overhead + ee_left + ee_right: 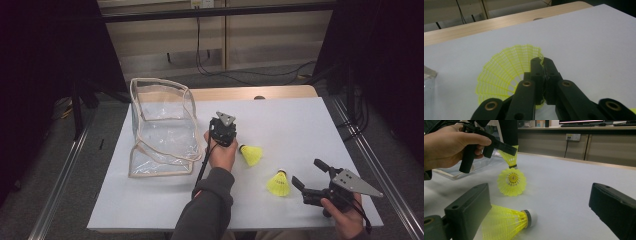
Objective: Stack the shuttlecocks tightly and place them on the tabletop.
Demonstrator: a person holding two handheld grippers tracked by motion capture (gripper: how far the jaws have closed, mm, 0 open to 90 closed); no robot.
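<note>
**Left claw pinching shuttlecock by skirt rim; right claw idle**

Left claw: pressed together on the rim of the held shuttlecock, a yellow plastic-mesh type. The right claw view shows it hanging cork-down just above the second shuttlecock; whether the two touch cannot be confirmed from that angle.

Right claw: spread wide, holding nothing, low over the bench at five o'clock from the left claw.

Second shuttlecock lies on its side at four o'clock from the left claw. The third shuttlecock lies farther along the same line, just beside the right claw. The clear pouch stands open at nine o'clock from the left claw, near it.

Handling assessment: the item is judged very light. The mesh skirt is springy and will buckle under a hard squeeze, so the rim grip suits carrying only. The firmer hold is at the cork and its dark collar. On its side it rolls in an arc.
</note>
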